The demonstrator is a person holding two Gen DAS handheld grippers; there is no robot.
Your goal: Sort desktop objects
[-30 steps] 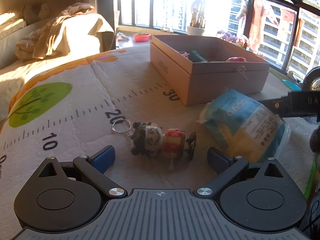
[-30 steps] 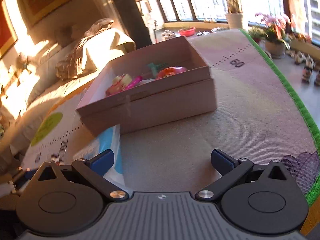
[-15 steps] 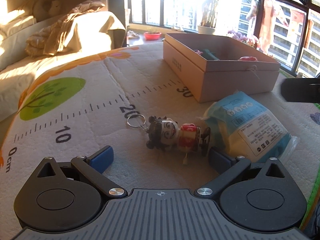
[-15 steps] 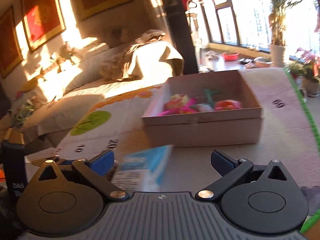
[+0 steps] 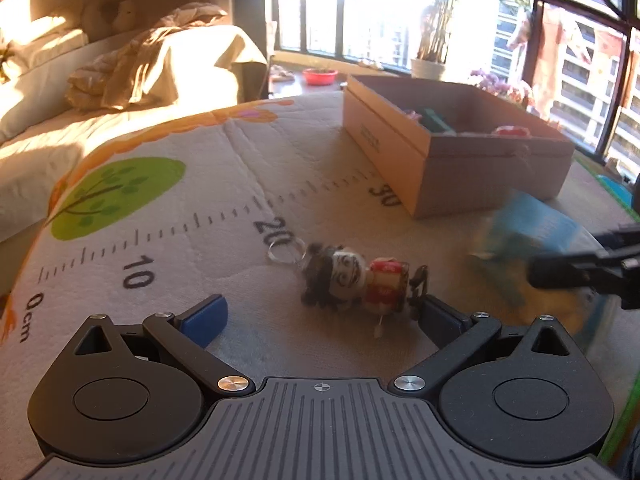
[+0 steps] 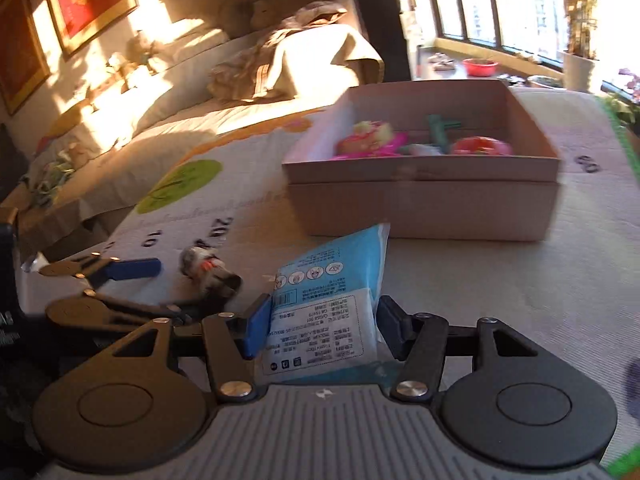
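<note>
A doll keychain (image 5: pixel 356 282) with a metal ring lies on the ruler-print mat just ahead of my open left gripper (image 5: pixel 320 318), its feet near the right finger. It also shows in the right wrist view (image 6: pixel 210 270). A blue and white packet (image 6: pixel 328 308) sits between the fingers of my right gripper (image 6: pixel 320 326), which have narrowed around it and touch its sides. The packet looks blurred in the left wrist view (image 5: pixel 532 252). An open cardboard box (image 6: pixel 424 196) with several toys inside stands behind it, also in the left wrist view (image 5: pixel 456 148).
The mat (image 5: pixel 168 216) covers the table and has a green tree print and a green border (image 6: pixel 624 140). A bed with rumpled bedding (image 5: pixel 160 68) lies to the left. A window sill with plant pots (image 5: pixel 428 68) is behind the box.
My right gripper has moved over the packet and its fingers have closed in on the packet's sides. My left gripper has drifted slightly and stays open behind the doll.
</note>
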